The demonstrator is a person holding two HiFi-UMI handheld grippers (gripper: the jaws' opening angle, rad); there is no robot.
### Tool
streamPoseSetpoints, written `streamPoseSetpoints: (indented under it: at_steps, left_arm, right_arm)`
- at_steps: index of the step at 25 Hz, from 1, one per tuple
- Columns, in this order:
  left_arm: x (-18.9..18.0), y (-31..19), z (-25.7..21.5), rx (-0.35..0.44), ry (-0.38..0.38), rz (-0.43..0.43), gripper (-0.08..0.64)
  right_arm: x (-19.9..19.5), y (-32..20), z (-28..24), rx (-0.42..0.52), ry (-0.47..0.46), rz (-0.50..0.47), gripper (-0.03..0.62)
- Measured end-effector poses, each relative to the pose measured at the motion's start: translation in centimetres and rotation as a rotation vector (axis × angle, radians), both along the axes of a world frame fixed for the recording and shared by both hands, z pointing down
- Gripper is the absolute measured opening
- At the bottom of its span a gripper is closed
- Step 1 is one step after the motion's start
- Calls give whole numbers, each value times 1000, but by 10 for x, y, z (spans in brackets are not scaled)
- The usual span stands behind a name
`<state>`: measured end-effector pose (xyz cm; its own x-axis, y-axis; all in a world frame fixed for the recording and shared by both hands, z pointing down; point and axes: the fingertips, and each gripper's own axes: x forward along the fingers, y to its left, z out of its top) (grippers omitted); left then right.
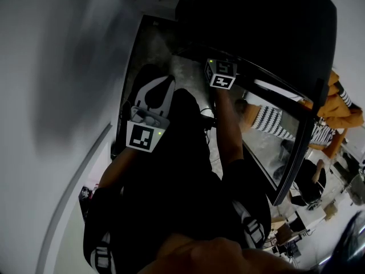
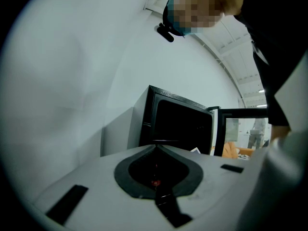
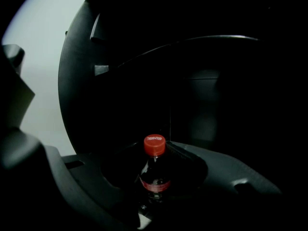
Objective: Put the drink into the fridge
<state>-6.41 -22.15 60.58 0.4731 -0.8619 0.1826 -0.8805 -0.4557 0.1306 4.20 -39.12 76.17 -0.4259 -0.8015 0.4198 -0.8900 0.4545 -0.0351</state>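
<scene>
A dark cola bottle [image 3: 154, 174] with a red cap [image 3: 154, 145] stands upright between the jaws of my right gripper [image 3: 162, 152], which is shut on it. Around it is the dark inside of the black fridge [image 3: 202, 81], with a shelf edge above. In the head view the right gripper [image 1: 220, 73] reaches into the fridge [image 1: 262, 33]; its jaws and the bottle are hidden there. My left gripper [image 1: 153, 99] hangs back to the left. Its jaws [image 2: 155, 148] meet at the tips, shut on nothing, and point at the fridge [image 2: 178, 124].
The fridge's glass door [image 1: 274, 136] stands open to the right. A white wall [image 1: 51, 96] runs along the left. Beyond the door are a person in a striped top [image 1: 271, 121] and room furniture [image 1: 311, 210].
</scene>
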Motion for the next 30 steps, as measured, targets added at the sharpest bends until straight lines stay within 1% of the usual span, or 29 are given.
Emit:
streamPoseSetpoints:
  at_steps: [3,7,11,18,21,25,30]
  left_arm:
    - [-2,-2,1,-1,5,-1,6]
    - [-5,-4,1,-4,11,-9,5]
    - [-5,-7,-2,2,17,-10,6]
    - [-4,-7,-6,-9,18,-6,6]
    - [-6,-7,-9,-11,16,-9,6]
    - [-8,-6,-15,-18,12,-16,6]
    - [-6,-3,-25,-22,20,-30,6]
  right_arm:
    - [-4,-4,-3,26,2,-10,123]
    - [-2,-3,2,4,15,-6,123]
    - [-4,-2,4,-6,-6,-3,123]
    - [-2,-2,4,-11,8,2,126]
    - [-2,-2,5,-27,6,6,130]
    - [-4,1,4,-43,11,-1,163]
    - [-2,7,-1,-57,20,1,178]
